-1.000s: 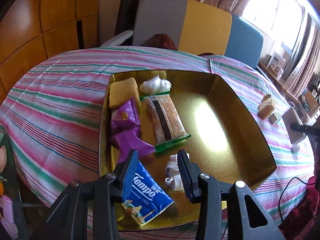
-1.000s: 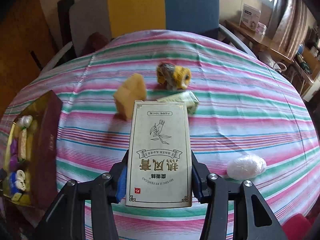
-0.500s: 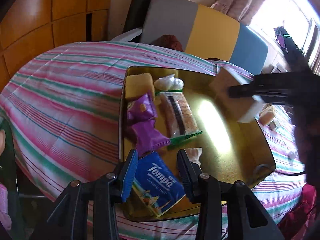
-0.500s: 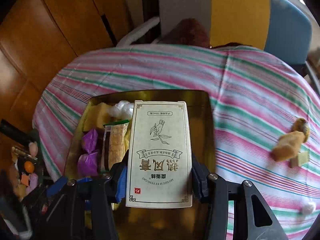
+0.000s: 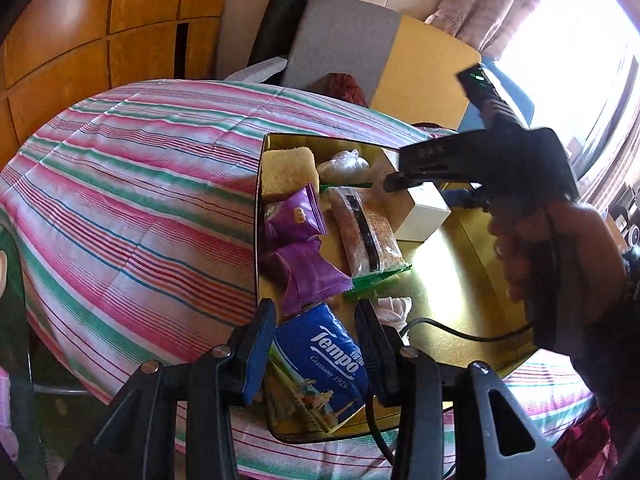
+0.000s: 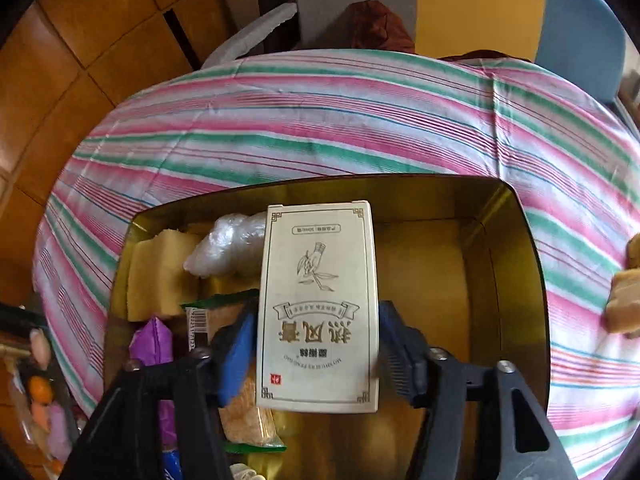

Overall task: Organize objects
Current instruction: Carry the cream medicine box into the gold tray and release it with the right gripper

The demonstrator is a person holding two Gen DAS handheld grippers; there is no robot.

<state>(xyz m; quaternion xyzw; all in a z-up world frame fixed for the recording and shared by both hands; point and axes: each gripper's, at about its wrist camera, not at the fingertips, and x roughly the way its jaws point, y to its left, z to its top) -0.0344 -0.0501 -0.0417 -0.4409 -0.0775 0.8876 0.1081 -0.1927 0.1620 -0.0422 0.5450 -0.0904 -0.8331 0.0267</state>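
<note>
Our right gripper [image 6: 316, 354] jaws are opening around the cream printed cardboard carton [image 6: 318, 308], over the gold metal tray [image 6: 532, 280]. Looks light, stiff, crushable; we'd grip its long edges. Left gripper [image 5: 316, 344] clamps the blue soft tissue pack [image 5: 320, 364].

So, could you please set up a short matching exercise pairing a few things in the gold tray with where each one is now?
Things:
1. tissue pack
2. cream box
3. sponge
4. purple packets

Places:
A. far left corner of the tray
B. between the left hand-held gripper fingers
C. along the tray's left wall
D. between the opening right hand-held gripper fingers

Pairs: 1-B, 2-D, 3-A, 4-C
</note>
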